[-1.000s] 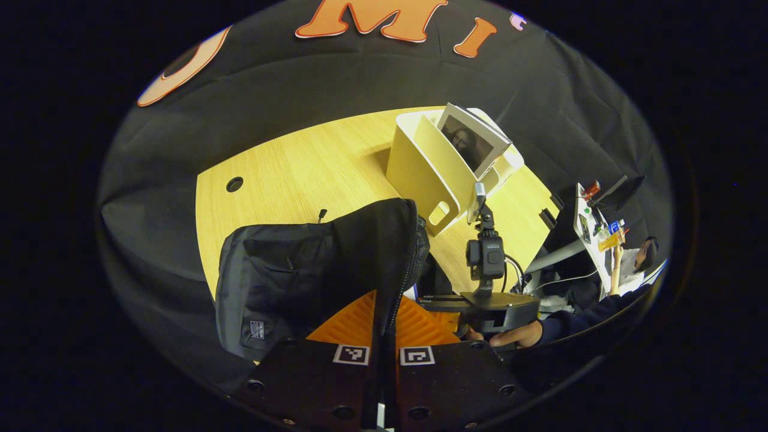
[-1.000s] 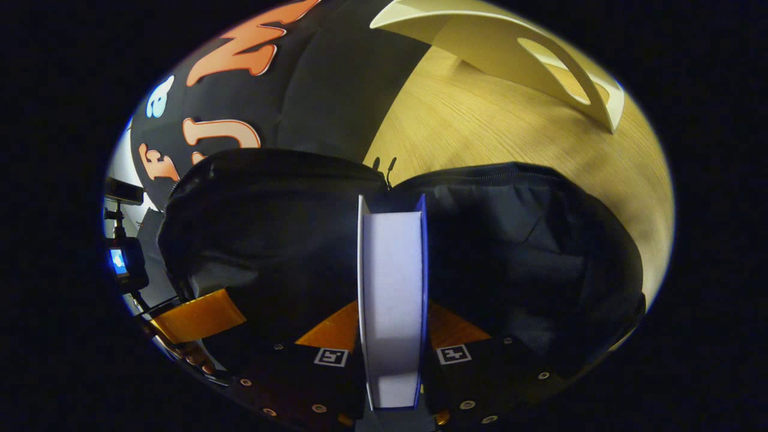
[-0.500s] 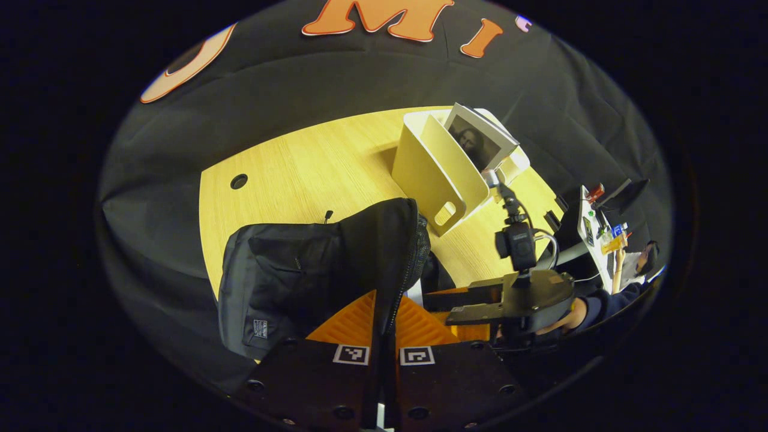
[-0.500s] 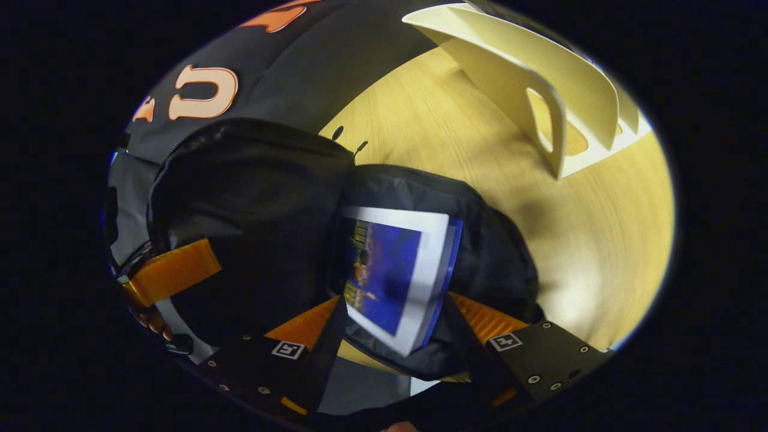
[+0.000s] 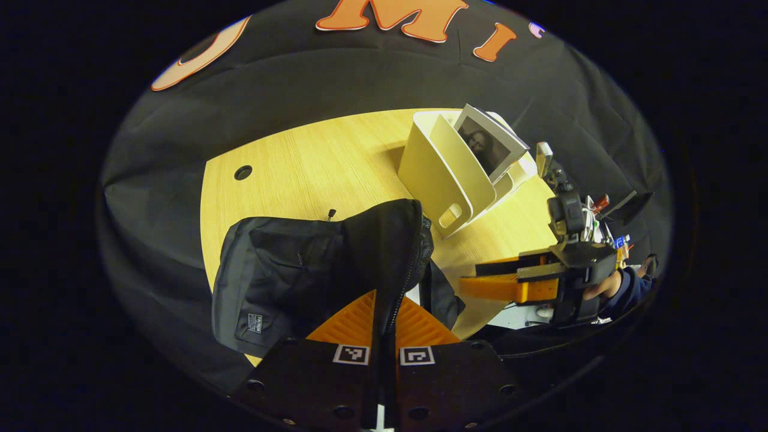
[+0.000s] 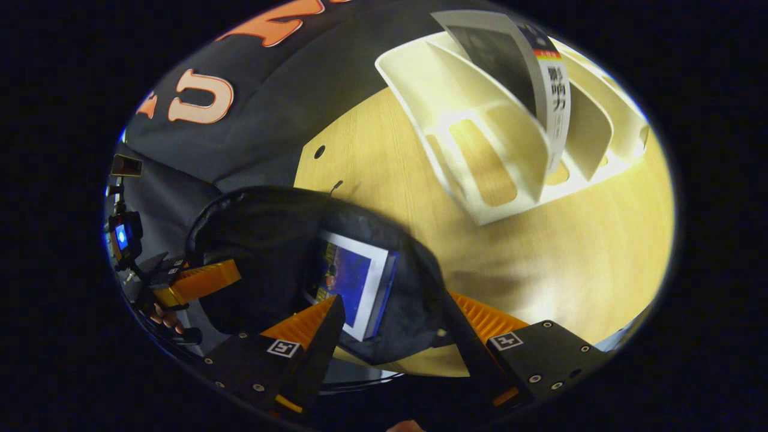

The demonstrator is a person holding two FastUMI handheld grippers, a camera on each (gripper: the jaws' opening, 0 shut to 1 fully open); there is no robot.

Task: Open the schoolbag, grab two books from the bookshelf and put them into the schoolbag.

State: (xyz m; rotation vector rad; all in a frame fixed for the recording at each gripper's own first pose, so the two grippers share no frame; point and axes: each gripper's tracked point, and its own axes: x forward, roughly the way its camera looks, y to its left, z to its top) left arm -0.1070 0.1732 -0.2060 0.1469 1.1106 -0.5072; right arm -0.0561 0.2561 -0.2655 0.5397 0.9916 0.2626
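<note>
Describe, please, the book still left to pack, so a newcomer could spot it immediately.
On the wooden table stands a cream bookshelf with slanted dividers. The remaining book leans in one slot, its dark grey cover showing, unlike the blue book already in the black schoolbag.

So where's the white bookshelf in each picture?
Left gripper view: the white bookshelf sits upper right of centre on the wooden table, beyond the black schoolbag.
Right gripper view: it fills the top right.
Shared landmark: the grey book standing in it.
</note>
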